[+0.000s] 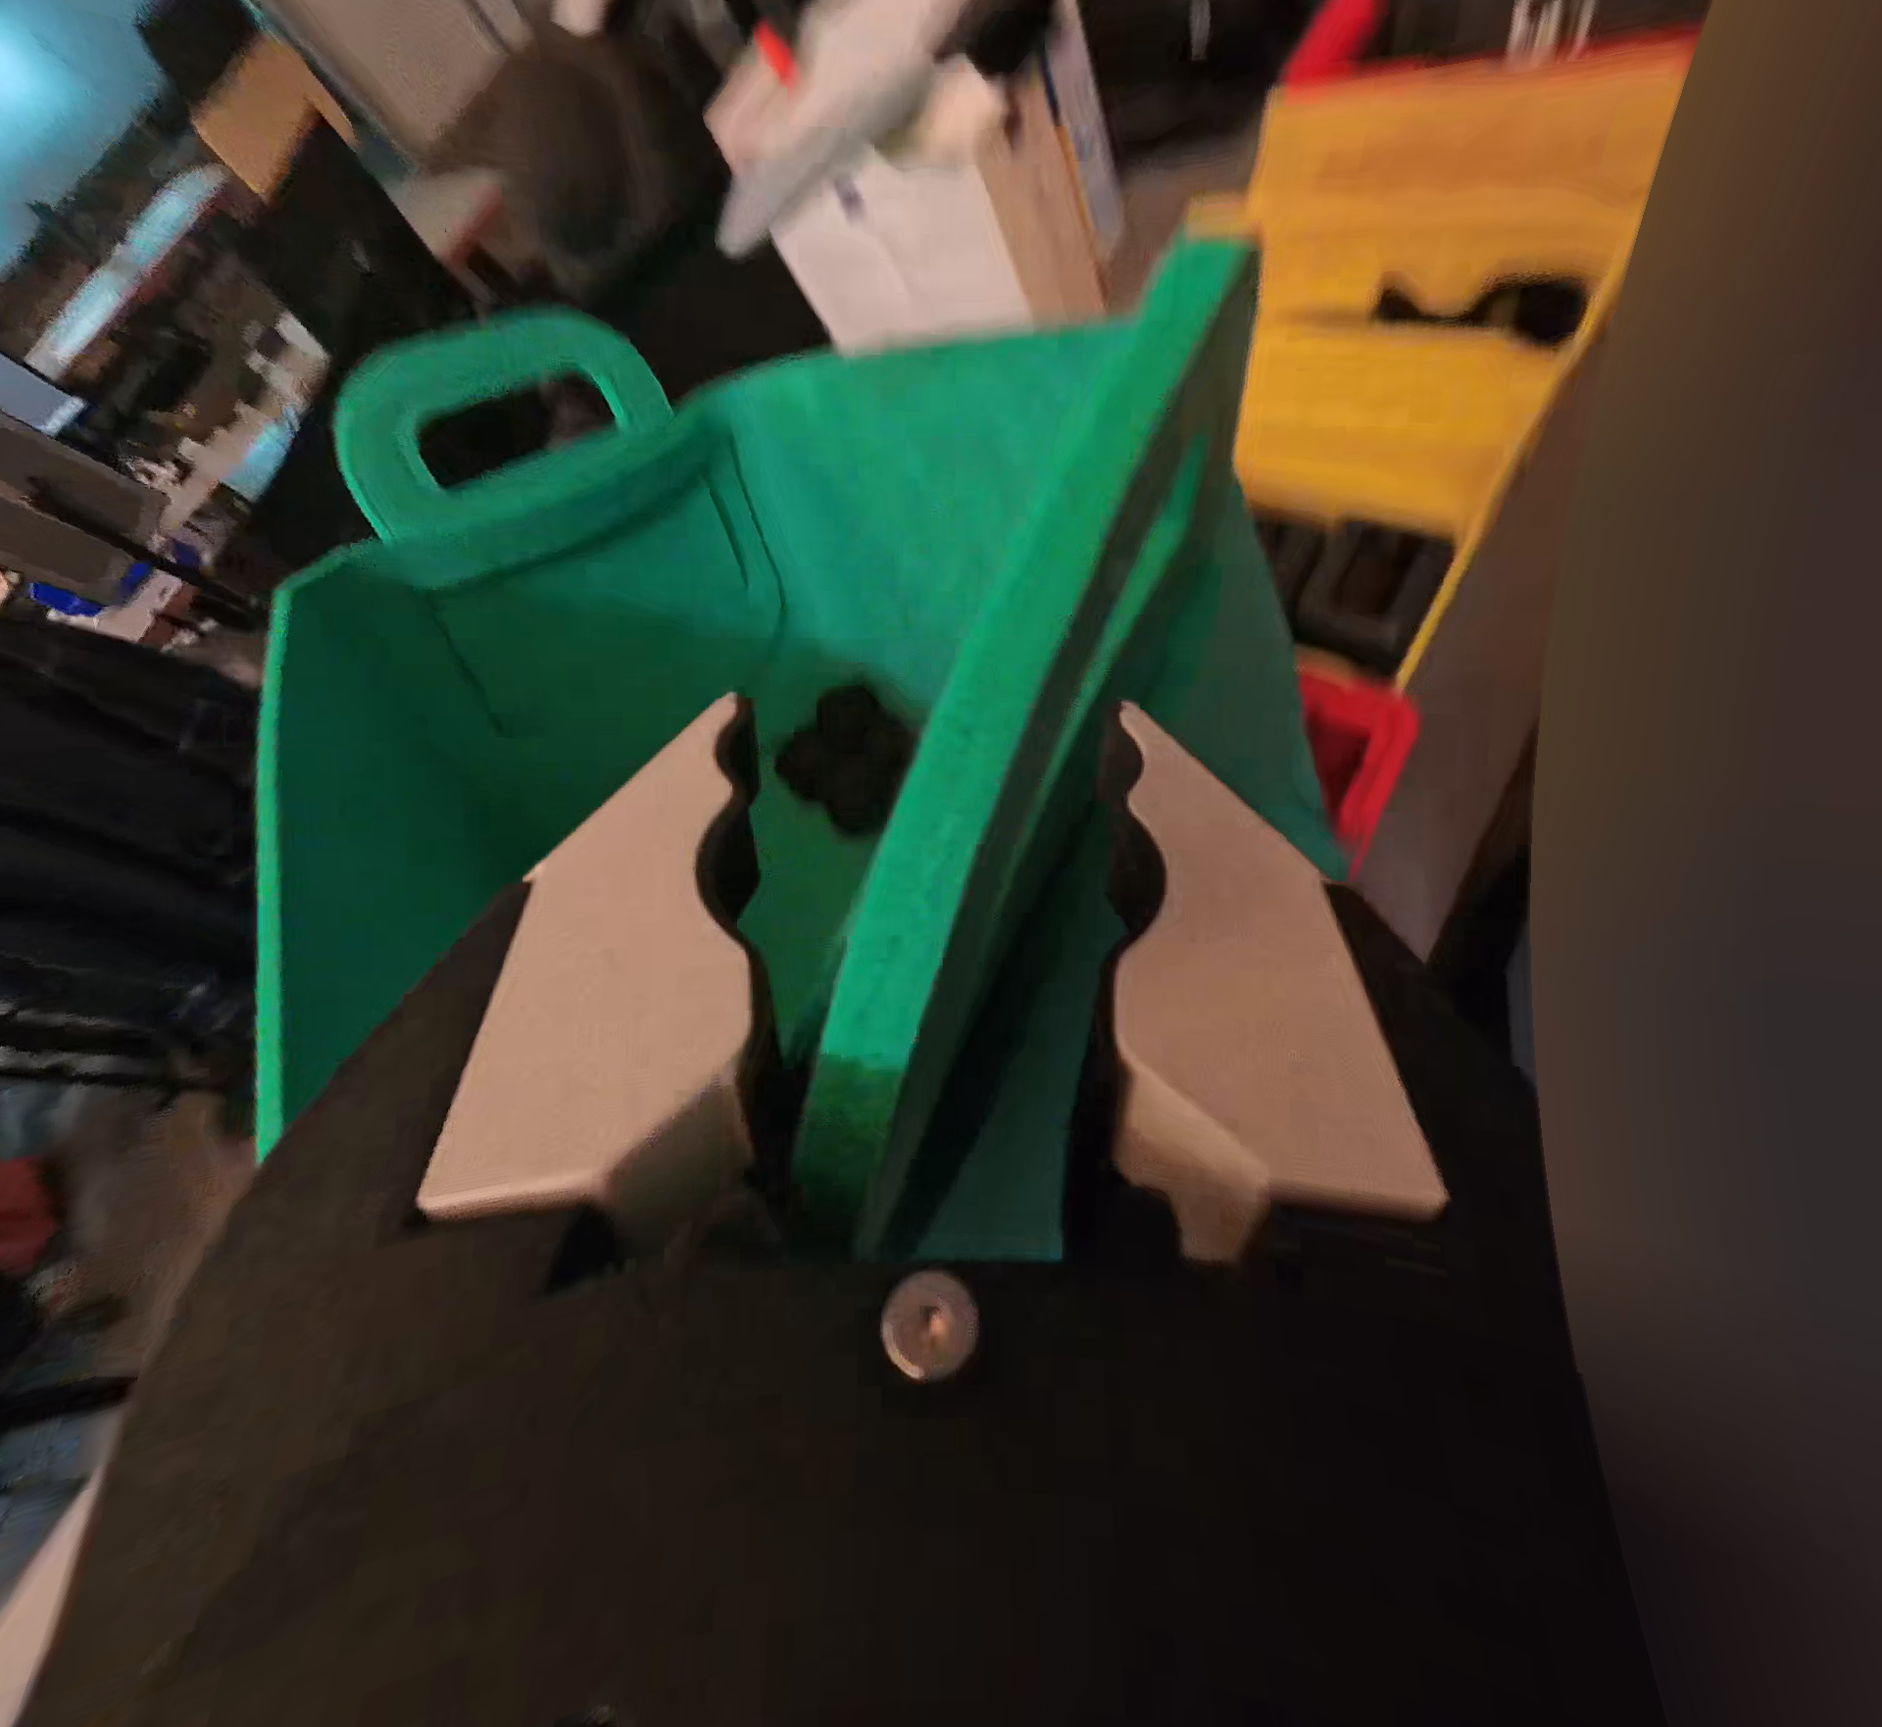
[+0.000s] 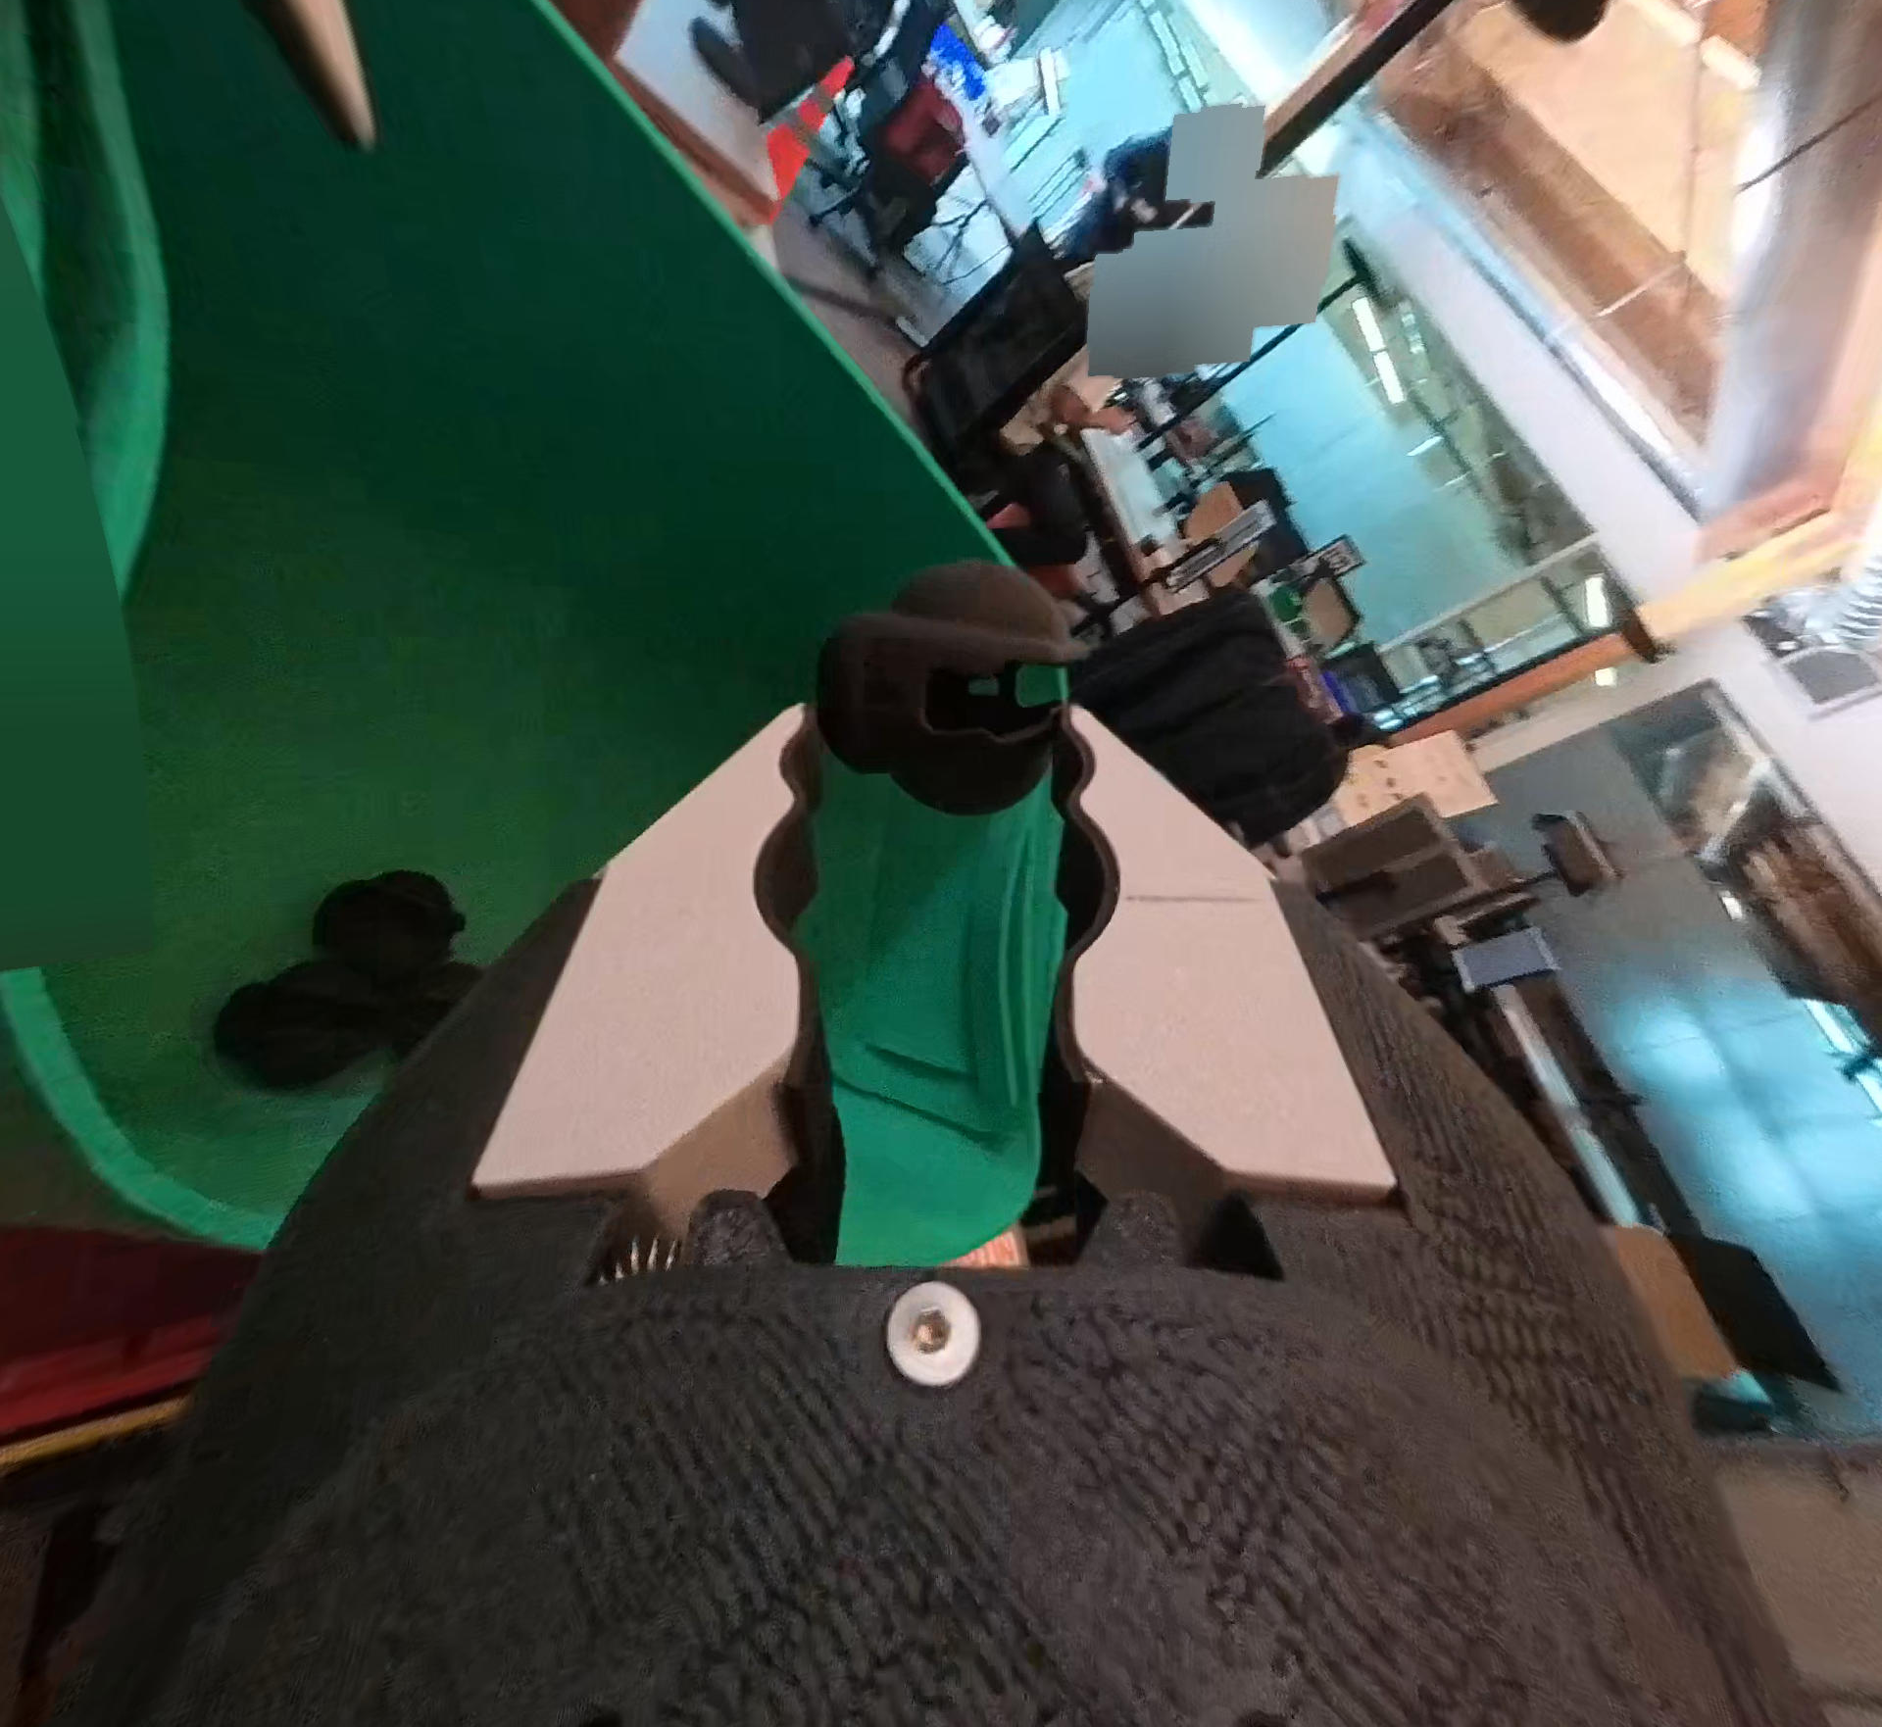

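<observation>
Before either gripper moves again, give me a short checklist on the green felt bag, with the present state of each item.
1. Left gripper straddles a wall of the green felt bag: ok.
2. Left gripper clamped on that wall: cannot tell; gaps show beside the felt.
3. Right gripper around a green felt strip: ok.
4. Right gripper pressing the strip: cannot tell.
5. Black clip-like piece at the right gripper's fingertips: ok, though attachment is unclear.
6. Dark objects lie inside the bag: ok.
</observation>
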The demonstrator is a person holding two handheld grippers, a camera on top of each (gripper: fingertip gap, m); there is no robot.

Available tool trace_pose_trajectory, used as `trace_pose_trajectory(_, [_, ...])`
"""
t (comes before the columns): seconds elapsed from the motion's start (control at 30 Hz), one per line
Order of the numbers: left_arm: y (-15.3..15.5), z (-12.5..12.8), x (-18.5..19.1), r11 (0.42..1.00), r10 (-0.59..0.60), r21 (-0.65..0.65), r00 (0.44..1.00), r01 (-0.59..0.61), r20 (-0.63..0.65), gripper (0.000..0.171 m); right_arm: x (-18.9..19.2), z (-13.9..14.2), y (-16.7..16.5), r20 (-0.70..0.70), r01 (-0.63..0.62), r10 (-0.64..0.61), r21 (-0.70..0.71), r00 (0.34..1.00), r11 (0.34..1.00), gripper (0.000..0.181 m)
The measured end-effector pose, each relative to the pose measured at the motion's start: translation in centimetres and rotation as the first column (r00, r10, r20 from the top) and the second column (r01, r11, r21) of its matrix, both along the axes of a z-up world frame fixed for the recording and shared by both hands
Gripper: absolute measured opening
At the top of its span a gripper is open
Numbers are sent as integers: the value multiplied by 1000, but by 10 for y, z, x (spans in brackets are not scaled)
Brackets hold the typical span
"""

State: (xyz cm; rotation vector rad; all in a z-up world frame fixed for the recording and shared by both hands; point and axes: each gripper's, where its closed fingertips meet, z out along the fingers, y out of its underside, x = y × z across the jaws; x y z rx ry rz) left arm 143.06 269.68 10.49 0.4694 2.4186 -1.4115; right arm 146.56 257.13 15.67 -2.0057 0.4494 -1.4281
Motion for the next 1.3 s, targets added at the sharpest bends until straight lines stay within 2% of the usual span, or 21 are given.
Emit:
trace_pose_trajectory(0.1, [-23, 49, -34, 977, -93, -206, 986, 63, -139, 80, -42, 23, -10, 183, 48, -52, 25, 982, 999, 44])
trace_pose_trajectory(0.2, [-48, 91, -71, 917, -206, -382, 954, 110, -219, 78, -83, 36, -16, 276, 47, -68, 81, 959, 996, 44])
trace_pose_trajectory(0.23, [-58, 100, -83, 901, -226, -415, 953, 125, -204, 77, -94, 37, -20, 267, 39, -74, 135, 961, 990, 44])
trace_pose_trajectory(0.3, [-81, 107, -92, 887, -161, -450, 982, 101, -97, 74, -117, 40, -29, 224, -35, -42, 329, 974, 944, 45])
trace_pose_trajectory(0.33, [-94, 107, -99, 885, -136, -453, 990, 107, -33, 72, -128, 42, -34, 191, -81, -7, 447, 982, 891, 47])
trace_pose_trajectory(0.4, [-121, 101, -118, 881, -121, -450, 990, 143, 76, 70, -148, 41, -46, 104, -149, 107, 668, 989, 729, 50])
trace_pose_trajectory(0.5, [-163, 87, -142, 884, -80, -433, 970, 176, 232, 70, -177, 34, -63, 24, -174, 306, 863, 952, 474, 30])
trace_pose_trajectory(0.57, [-191, 69, -153, 900, -61, -394, 949, 186, 310, 69, -191, 24, -81, 20, -161, 332, 901, 943, 403, 17])
trace_pose_trajectory(0.6, [-204, 58, -157, 911, -66, -370, 948, 184, 311, 69, -194, 20, -94, 37, -155, 295, 909, 955, 388, 11])
trace_pose_trajectory(0.63, [-218, 40, -162, 925, -81, -337, 959, 174, 272, 70, -194, 10, -107, 24, -125, 250, 909, 968, 398, 4])
trace_pose_trajectory(0.67, [-230, 23, -165, 939, -94, -304, 972, 159, 218, 70, -190, -7, -120, -28, -64, 199, 895, 980, 441, 0])
trace_pose_trajectory(0.7, [-241, 5, -162, 953, -78, -276, 982, 123, 170, 67, -183, -30, -135, -92, 16, 131, 871, 987, 492, 0])
trace_pose_trajectory(0.73, [-250, -14, -153, 967, -27, -250, 992, 57, 122, 62, -176, -56, -149, -154, 87, 89, 854, 984, 513, 0])
trace_pose_trajectory(0.83, [-258, -77, -136, 992, 54, -109, 998, -57, -28, 59, -165, -124, -165, -303, 213, 147, 874, 941, 437, 0])
trace_pose_trajectory(0.9, [-257, -108, -135, 995, 84, -45, 991, -89, -105, 58, -164, -166, -176, -378, 293, 112, 846, 919, 446, 0])
trace_pose_trajectory(0.97, [-253, -132, -132, 990, 135, -16, 982, -138, -129, 51, -169, -195, -178, -427, 344, 81, 814, 900, 467, 0])
trace_pose_trajectory(1.0, [-251, -142, -131, 987, 158, 4, 978, -159, -135, 50, -172, -205, -178, -446, 358, 66, 790, 893, 498, 4])
trace_pose_trajectory(1.03, [-246, -152, -131, 984, 179, 27, 974, -177, -142, 50, -176, -217, -179, -477, 380, 33, 737, 878, 559, 10])
trace_pose_trajectory(1.1, [-237, -165, -130, 978, 206, 57, 966, -199, -155, 49, -183, -243, -180, -561, 408, -25, 570, 827, 713, 18])
trace_pose_trajectory(1.2, [-226, -181, -131, 973, 226, 89, 956, -213, -185, 47, -192, -287, -176, -731, 367, -79, 244, 678, 898, 41])
trace_pose_trajectory(1.3, [-217, -194, -132, 969, 242, 109, 946, -223, -216, 46, -193, -324, -179, -826, 232, -174, -54, 536, 971, 50])
